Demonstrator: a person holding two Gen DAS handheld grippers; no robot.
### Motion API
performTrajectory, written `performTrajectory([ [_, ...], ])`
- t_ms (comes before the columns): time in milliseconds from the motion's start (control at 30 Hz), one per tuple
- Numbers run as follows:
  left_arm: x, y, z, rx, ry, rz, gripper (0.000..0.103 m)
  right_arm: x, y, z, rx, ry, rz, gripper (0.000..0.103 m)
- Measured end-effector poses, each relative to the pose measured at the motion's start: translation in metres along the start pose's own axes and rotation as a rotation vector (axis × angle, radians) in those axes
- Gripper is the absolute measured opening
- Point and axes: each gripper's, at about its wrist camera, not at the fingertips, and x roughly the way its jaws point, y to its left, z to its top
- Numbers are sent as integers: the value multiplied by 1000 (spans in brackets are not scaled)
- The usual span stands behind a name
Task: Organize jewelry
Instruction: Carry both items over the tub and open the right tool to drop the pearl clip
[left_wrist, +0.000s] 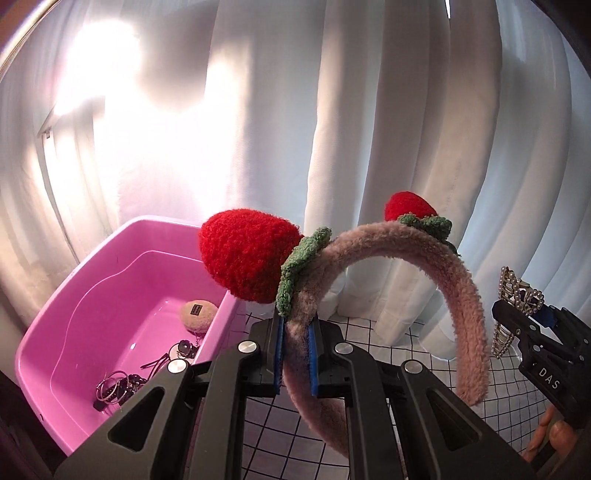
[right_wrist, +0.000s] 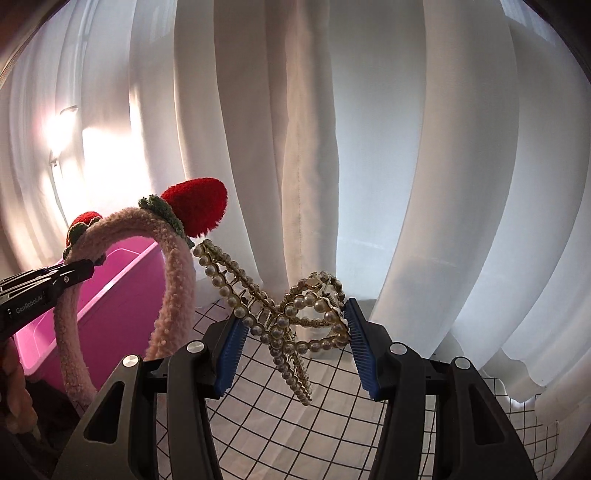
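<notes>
My left gripper (left_wrist: 297, 354) is shut on a fuzzy pink headband (left_wrist: 469, 314) with two red plush strawberries (left_wrist: 243, 254), held up above the table, just right of the pink tub (left_wrist: 55, 343). It also shows in the right wrist view (right_wrist: 173, 280). My right gripper (right_wrist: 295, 347) is shut on a gold pearl hair claw (right_wrist: 295, 317), held in the air to the right of the headband. That claw and gripper also show in the left wrist view (left_wrist: 517, 302).
The pink tub holds a beige round plush clip (left_wrist: 197, 314), dark hair ties and rings (left_wrist: 118, 387). A white cloth with a black grid (right_wrist: 295, 417) covers the table. White curtains (right_wrist: 369, 147) hang right behind.
</notes>
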Motion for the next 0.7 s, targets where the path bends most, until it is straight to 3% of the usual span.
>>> performTrajectory([
  [400, -34, 96, 15, -97, -64, 188, 10, 24, 91, 45, -121, -50, 162, 51],
  [700, -40, 172, 8, -188, -30, 333, 10, 48, 176, 59, -191, -24, 292, 51],
])
